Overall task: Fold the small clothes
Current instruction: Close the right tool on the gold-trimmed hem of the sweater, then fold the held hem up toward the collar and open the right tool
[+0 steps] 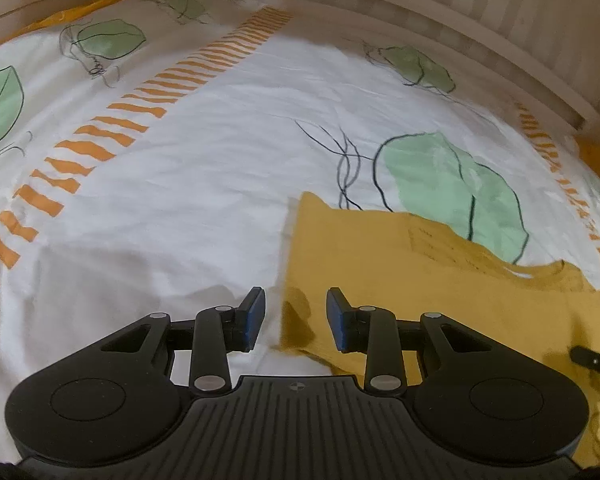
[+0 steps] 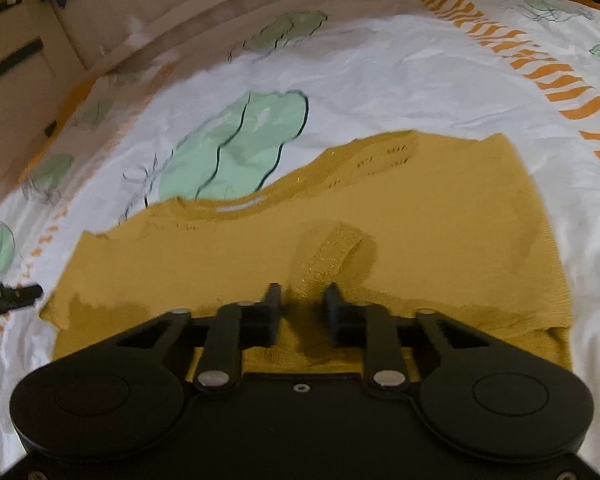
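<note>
A small mustard-yellow knitted top (image 1: 420, 300) lies spread on the bedspread, its collar (image 1: 548, 274) towards the right. My left gripper (image 1: 295, 296) hovers over the top's left edge. Its blue pads (image 1: 256, 316) stand apart, and the cloth lies flat in the gap, untouched. In the right wrist view the same top (image 2: 420, 220) fills the middle, with eyelet holes near the collar (image 2: 228, 206). My right gripper (image 2: 303, 290) is shut on a raised ridge of the yellow cloth (image 2: 332, 248) near the top's near hem.
The bedspread (image 1: 220, 160) is white with green leaves and orange stripes. A pale wooden rail (image 1: 420, 12) runs behind it. A black tool part (image 1: 592, 360) juts in over the top at the right edge; another (image 2: 8, 296) shows at the left.
</note>
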A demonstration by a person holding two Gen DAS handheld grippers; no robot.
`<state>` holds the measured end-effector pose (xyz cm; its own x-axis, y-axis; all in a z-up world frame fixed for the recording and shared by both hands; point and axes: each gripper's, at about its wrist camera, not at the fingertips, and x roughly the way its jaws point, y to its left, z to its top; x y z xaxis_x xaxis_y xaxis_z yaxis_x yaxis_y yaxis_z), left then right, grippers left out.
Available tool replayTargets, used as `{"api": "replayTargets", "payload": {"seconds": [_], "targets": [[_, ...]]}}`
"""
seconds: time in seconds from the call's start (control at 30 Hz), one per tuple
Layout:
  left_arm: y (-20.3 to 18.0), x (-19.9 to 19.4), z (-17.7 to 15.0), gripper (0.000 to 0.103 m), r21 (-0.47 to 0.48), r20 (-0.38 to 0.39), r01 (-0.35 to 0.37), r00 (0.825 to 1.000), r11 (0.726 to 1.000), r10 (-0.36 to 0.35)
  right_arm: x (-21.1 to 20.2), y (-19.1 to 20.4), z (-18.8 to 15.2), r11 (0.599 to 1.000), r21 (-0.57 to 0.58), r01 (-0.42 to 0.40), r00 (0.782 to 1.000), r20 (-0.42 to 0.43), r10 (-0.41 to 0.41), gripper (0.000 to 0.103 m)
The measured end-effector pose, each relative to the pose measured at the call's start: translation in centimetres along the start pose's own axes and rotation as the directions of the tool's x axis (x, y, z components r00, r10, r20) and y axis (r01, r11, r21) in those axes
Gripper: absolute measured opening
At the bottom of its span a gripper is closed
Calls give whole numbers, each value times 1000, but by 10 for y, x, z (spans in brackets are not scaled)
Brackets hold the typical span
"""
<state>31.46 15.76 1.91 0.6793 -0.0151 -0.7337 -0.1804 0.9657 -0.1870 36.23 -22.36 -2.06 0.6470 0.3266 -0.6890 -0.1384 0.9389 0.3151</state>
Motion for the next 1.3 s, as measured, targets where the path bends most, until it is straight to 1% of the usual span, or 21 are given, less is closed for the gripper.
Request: {"api": "replayTargets", "payload": {"seconds": [0.17, 0.23, 0.33, 0.43, 0.5, 0.57, 0.67, 0.77, 0.87, 0.93, 1.0, 1.1, 1.23, 1.3], "targets": [[5, 0, 4, 33, -15, 13, -2, 1000, 1000, 2, -5, 13, 2, 998, -57, 4, 1000, 19, -3, 14], [5, 0, 4, 33, -12, 16, 3, 1000, 1000, -3, -13, 17, 6, 997, -80, -3, 999, 44, 7, 14], [2, 2, 5, 33, -3, 16, 14, 1000, 1000, -14, -28, 20, 17, 994, -105, 15, 996, 93, -5, 13], [-2, 2, 4, 33, 9, 16, 25, 1000, 1000, -25, -45, 16, 28, 991, -122, 59, 987, 158, -40, 12], [-6, 4, 3, 33, 23, 13, 32, 999, 999, -32, -53, 10, 34, 986, -124, 113, 978, 190, -88, 12], [-11, 6, 1, 33, 37, 6, 39, 999, 999, -39, -56, -2, 38, 982, -109, 157, 970, 203, -133, 12], [-20, 11, -3, 33, 64, -10, 51, 999, 997, -51, -54, -22, 40, 980, -74, 186, 968, 186, -170, 12], [-29, 18, -7, 33, 106, -27, 67, 998, 992, -64, -47, -32, 37, 975, -67, 213, 967, 160, -200, 13], [-34, 27, -15, 33, 137, -58, 65, 997, 988, -58, -36, -42, 33, 973, -59, 223, 969, 124, -214, 14], [-33, 35, -20, 33, 148, -84, 61, 995, 987, -48, -30, -49, 28, 971, -50, 232, 969, 94, -226, 17], [-29, 39, -23, 34, 149, -85, 64, 995, 987, -51, -27, -57, 24, 967, -38, 252, 966, 74, -249, 24], [-26, 38, -22, 35, 138, -90, 66, 994, 988, -54, -24, -73, 20, 964, 14, 265, 963, 41, -265, 26], [-27, 40, -23, 36, 137, -89, 60, 995, 989, -48, -27, -87, 19, 964, 98, 248, 967, 37, -253, 30], [-28, 40, -24, 36, 139, -88, 57, 995, 989, -45, -29, -86, 20, 960, 96, 263, 962, 44, -268, 37]]}}
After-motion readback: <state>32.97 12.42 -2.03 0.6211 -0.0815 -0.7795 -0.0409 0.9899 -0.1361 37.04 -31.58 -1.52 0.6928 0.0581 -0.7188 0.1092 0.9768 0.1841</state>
